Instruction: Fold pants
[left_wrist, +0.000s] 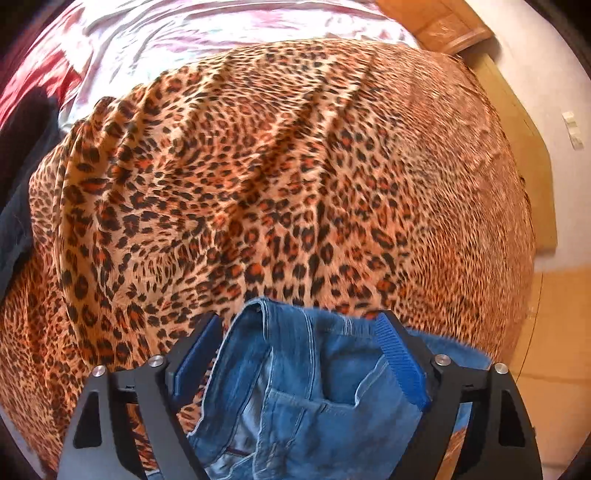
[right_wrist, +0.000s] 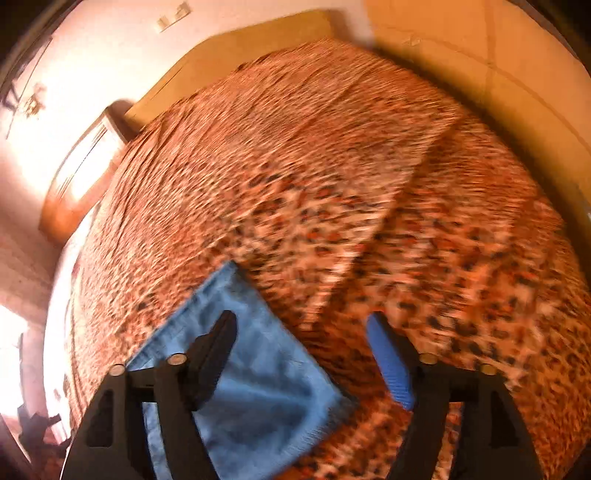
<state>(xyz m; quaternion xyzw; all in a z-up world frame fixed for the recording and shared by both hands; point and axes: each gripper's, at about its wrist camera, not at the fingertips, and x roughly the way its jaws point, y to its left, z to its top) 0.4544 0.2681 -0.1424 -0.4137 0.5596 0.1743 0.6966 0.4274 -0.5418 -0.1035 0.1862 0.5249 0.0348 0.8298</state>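
Folding stage: judged early; the jeans lie bunched on the leopard-print bedspread, no flat, finished fold is visible; straightening and folding appear left to do
Jeans, left wrist view: at 6 o'clock, waistband end with a pocket and seams in sight, rumpled; mid-blue denim, faded at the stitching
Jeans, right wrist view: at 7 o'clock, a flat pale-blue panel with 1 squared corner, lying on the spread; frame blurred, detail unclear
Left gripper: jaws wide, 1 on each side of the waistband; pads appear not to press the cloth
Right gripper: jaws wide, nothing gripped; 1 finger over the denim, the other over the spread
Bedspread: thin, wrinkled cloth, orange-tan with dark spots
Pads: blue, ribbed
Surroundings: pink-white sheet at 12 o'clock; wooden bed frame at 3 o'clock
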